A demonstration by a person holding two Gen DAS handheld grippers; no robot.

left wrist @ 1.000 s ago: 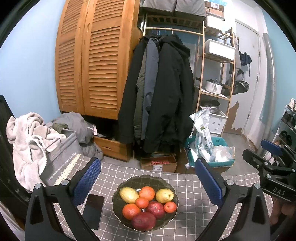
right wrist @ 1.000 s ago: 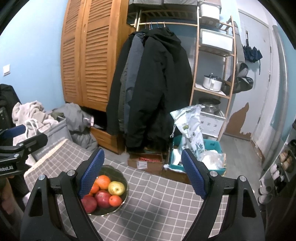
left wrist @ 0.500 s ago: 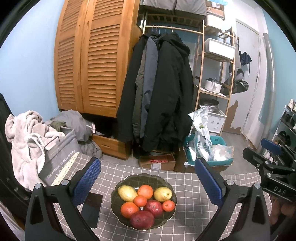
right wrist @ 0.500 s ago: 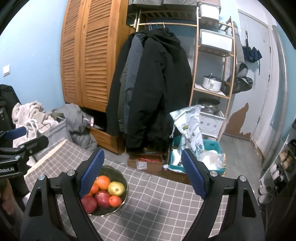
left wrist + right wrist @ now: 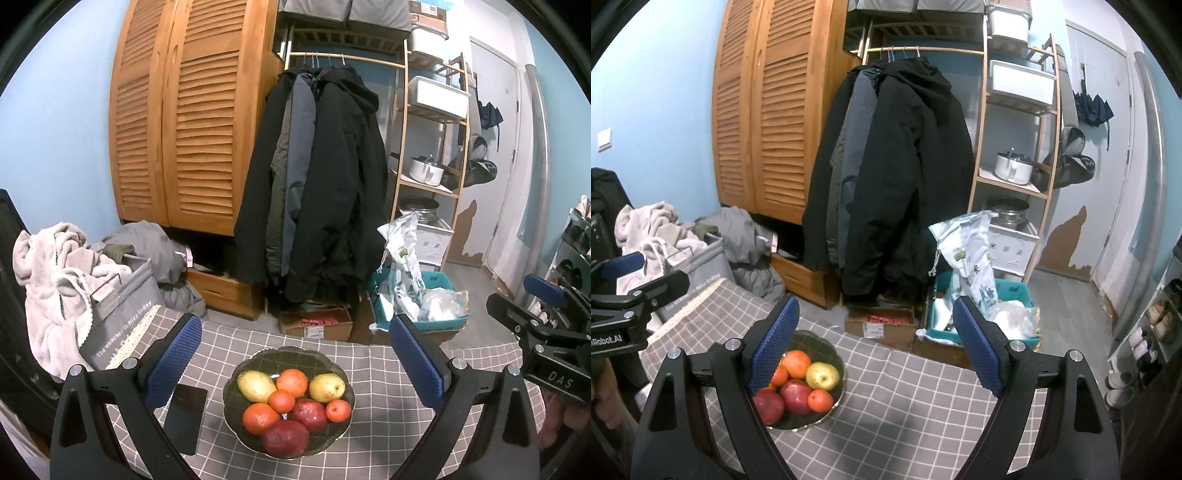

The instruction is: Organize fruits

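A dark glass bowl sits on the grey checked tablecloth, holding several fruits: two yellow pears, oranges and dark red apples. My left gripper hovers above the bowl's far rim, open, nothing between its blue pads. In the right wrist view the same bowl lies low on the left, partly hidden behind the left finger. My right gripper is open and empty, hovering to the right of the bowl.
A black phone lies flat left of the bowl. Beyond the table's far edge are a cardboard box, a teal crate with bags, a laundry bag, hanging coats and a wooden shelf.
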